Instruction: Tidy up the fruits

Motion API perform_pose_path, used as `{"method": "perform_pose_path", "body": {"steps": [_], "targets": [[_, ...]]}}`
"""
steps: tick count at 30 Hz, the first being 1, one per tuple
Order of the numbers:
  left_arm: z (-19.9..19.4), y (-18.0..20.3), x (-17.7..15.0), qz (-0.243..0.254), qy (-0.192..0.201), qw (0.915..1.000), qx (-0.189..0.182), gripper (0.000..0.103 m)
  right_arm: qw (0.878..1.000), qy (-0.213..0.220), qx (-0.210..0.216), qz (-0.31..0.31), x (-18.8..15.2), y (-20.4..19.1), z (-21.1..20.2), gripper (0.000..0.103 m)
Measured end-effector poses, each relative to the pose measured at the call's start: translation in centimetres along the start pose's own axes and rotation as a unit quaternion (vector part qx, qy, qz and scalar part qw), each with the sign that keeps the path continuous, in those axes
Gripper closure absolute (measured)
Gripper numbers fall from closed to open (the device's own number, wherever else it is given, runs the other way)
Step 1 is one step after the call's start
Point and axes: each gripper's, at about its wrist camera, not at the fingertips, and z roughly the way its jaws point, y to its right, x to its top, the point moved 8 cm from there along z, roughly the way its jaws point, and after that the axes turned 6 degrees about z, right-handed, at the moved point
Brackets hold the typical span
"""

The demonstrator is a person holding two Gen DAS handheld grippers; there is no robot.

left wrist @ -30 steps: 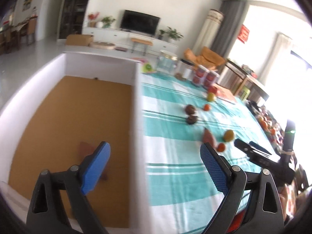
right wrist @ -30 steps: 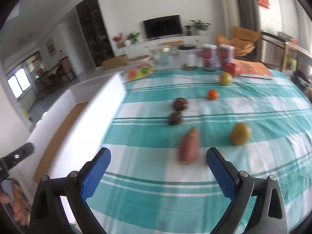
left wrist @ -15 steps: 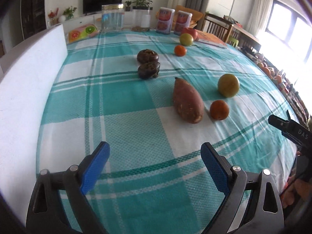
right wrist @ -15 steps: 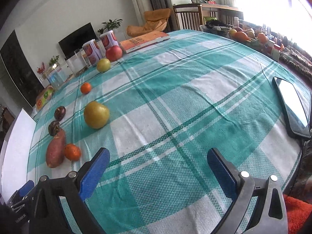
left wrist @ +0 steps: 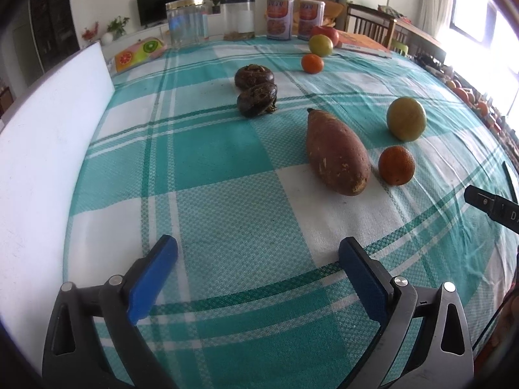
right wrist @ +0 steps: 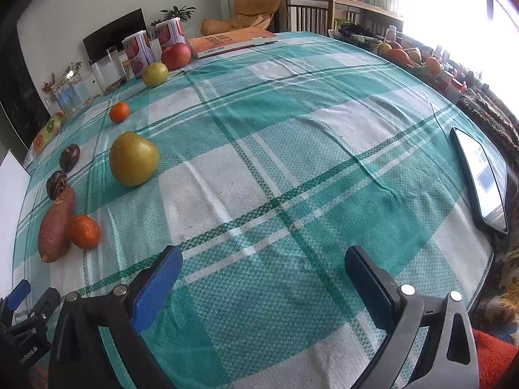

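Note:
On the teal checked tablecloth lie a sweet potato [left wrist: 337, 152], a tangerine [left wrist: 396, 165] touching close beside it, a yellow-green pear [left wrist: 406, 118], two dark brown fruits [left wrist: 257, 99], a far tangerine [left wrist: 312, 63], a green apple [left wrist: 320, 45] and a red apple [right wrist: 175, 55]. My left gripper [left wrist: 258, 256] is open and empty, in front of the sweet potato. My right gripper [right wrist: 264, 265] is open and empty over bare cloth, right of the pear [right wrist: 133, 159] and the near tangerine [right wrist: 84, 231].
A white box wall [left wrist: 42, 142] runs along the left table edge. Jars and two cans [left wrist: 279, 17], a book [right wrist: 227, 42] and a fruit-print pack [left wrist: 138, 52] stand at the back. A phone [right wrist: 483, 178] lies at the right edge. More fruit [right wrist: 405, 55] sits beyond.
My left gripper swung from over the white box to the table and moved closer to the sweet potato. My right gripper swung right, away from the sweet potato, to face bare cloth.

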Motion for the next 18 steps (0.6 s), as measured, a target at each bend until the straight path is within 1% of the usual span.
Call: {"method": "perform_pose_path", "body": {"steps": [4, 12, 18], "targets": [[-0.01, 0.01, 0.01, 0.0, 0.0, 1.0, 0.0, 0.003, 1.0, -0.005, 0.006, -0.004, -0.15, -0.27, 0.14, 0.003], [0.0, 0.01, 0.03, 0.0, 0.0, 1.0, 0.0, 0.002, 1.0, -0.009, 0.024, 0.016, -0.06, 0.11, 0.07, 0.003], [0.0, 0.01, 0.03, 0.0, 0.0, 1.0, 0.0, 0.002, 0.999, -0.01, 0.035, 0.023, -0.02, 0.16, 0.01, 0.0]]}}
